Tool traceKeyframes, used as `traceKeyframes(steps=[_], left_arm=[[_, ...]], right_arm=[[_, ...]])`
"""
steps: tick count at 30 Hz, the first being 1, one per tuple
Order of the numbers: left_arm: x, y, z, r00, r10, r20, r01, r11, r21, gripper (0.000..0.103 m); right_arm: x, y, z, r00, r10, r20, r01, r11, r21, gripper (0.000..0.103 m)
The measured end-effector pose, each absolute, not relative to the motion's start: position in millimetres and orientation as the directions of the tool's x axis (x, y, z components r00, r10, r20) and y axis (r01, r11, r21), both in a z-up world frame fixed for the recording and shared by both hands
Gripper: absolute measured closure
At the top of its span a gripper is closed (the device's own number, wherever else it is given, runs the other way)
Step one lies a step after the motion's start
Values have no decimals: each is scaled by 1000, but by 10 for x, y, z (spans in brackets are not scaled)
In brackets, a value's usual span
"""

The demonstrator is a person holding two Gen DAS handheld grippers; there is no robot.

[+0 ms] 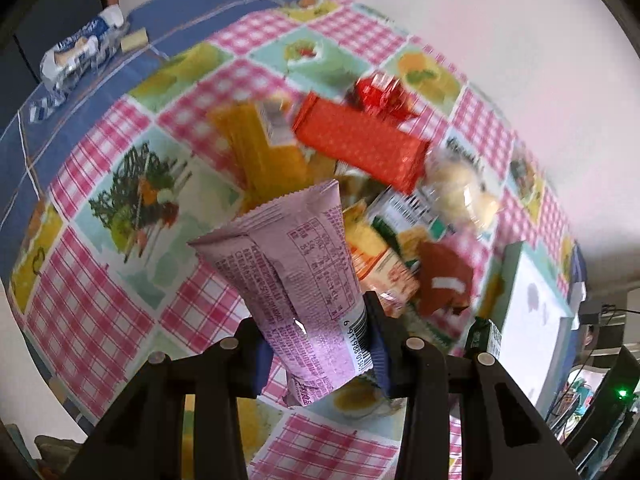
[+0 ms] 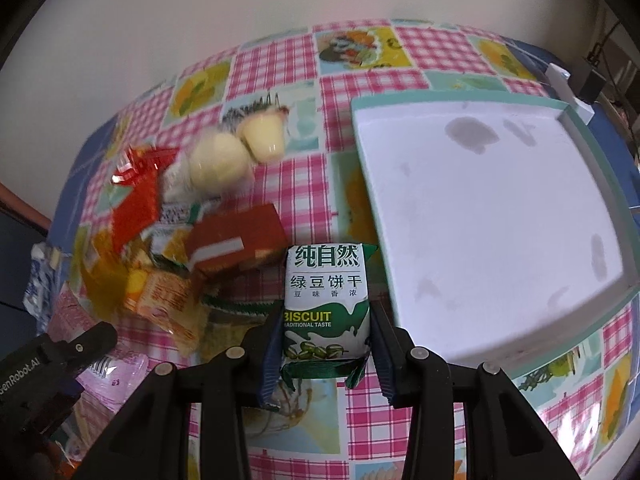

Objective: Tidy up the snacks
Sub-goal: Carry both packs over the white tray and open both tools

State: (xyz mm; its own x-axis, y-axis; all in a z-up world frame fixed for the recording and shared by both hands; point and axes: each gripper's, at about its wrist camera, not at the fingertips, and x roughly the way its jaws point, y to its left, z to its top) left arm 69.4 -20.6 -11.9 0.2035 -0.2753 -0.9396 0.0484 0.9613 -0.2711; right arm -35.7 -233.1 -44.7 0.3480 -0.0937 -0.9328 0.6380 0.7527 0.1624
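Left hand-held gripper [image 1: 320, 344] pinches a crinkly lilac wrapper [image 1: 292, 264] — right hand-held gripper [image 2: 326, 344] clamps a glossy green-and-white biscuit pack [image 2: 326, 304] beside a smooth white tray [image 2: 480, 220].

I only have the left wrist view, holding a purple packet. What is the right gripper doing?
Observer: The right gripper is shut on a green-and-white biscuit packet.
Operator: Is anything in the tray yet?
Observer: No, the white tray holds no snacks, only faint marks.
Operator: Where is the tray relative to that packet?
Observer: Just to its right; the packet is beside the tray's near-left edge, not over it.
Operator: Is my gripper visible there?
Observer: Yes, the left gripper shows at the lower left with the purple packet.
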Motion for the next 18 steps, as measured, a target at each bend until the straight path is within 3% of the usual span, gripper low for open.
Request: traceKeyframes(steps=[10, 18], left_arm=[[595, -470, -73, 249, -316, -916, 160, 946, -282, 60], [310, -1096, 28, 266, -327, -907, 366, 905, -219, 60]], right_arm=[[-534, -2509, -197, 421, -124, -899, 679, 700, 221, 61], [-819, -2915, -182, 382, -211, -900, 785, 588, 196, 61]])
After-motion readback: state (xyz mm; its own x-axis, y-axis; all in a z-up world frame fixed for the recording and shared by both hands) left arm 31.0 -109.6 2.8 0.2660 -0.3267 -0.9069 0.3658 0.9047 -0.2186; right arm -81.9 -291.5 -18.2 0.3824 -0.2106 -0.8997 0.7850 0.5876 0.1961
